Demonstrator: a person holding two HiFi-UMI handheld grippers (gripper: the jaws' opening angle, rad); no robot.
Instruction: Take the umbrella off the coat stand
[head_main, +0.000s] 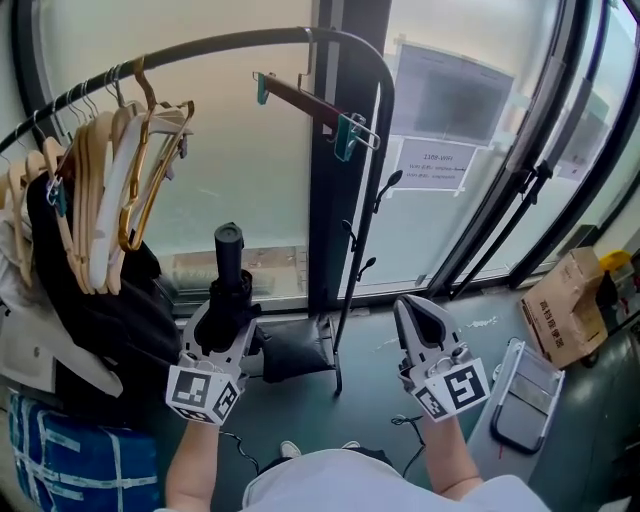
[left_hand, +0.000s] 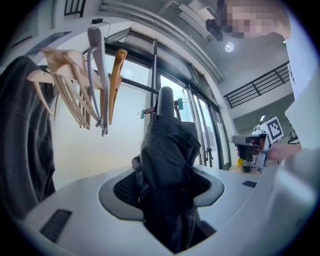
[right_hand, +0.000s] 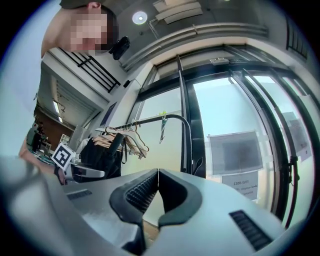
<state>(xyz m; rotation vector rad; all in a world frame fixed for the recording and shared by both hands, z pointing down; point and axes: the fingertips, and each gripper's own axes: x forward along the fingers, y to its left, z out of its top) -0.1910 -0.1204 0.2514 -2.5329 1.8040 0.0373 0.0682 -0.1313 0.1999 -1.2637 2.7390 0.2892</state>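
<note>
- Umbrella (head_main: 229, 285): black, folded, upright with its round end up. It is pinched in the left gripper (head_main: 226, 312), below the stand's rail and apart from it. It sits between the hangers on its left and the stand's post on its right. In the left gripper view it (left_hand: 167, 160) fills the gap between the pads.
- Left gripper: fingers (left_hand: 119, 189) half spread and pressed on the umbrella's cloth from both sides.
- Right gripper (head_main: 424, 318): level, well apart from the umbrella, to the right of the post. Fingers (right_hand: 137, 192) pressed together at the tips, with nothing between them.
- Stand (head_main: 250, 42): black rail curving down into a post, set at the floor's far edge against the window (head_main: 250, 170).
- Hangers (head_main: 115, 190): wooden, bunched at the rail's left end.
- Coat (head_main: 85, 290): dark, hanging under the hangers, just beside the umbrella.
- Clip hanger (head_main: 310, 105): on the rail near its bend, tilted.
- Notices (head_main: 437, 165): paper sheets on the glass, right of the post.
- Box (head_main: 565, 310): cardboard, at the floor's right edge.
</note>
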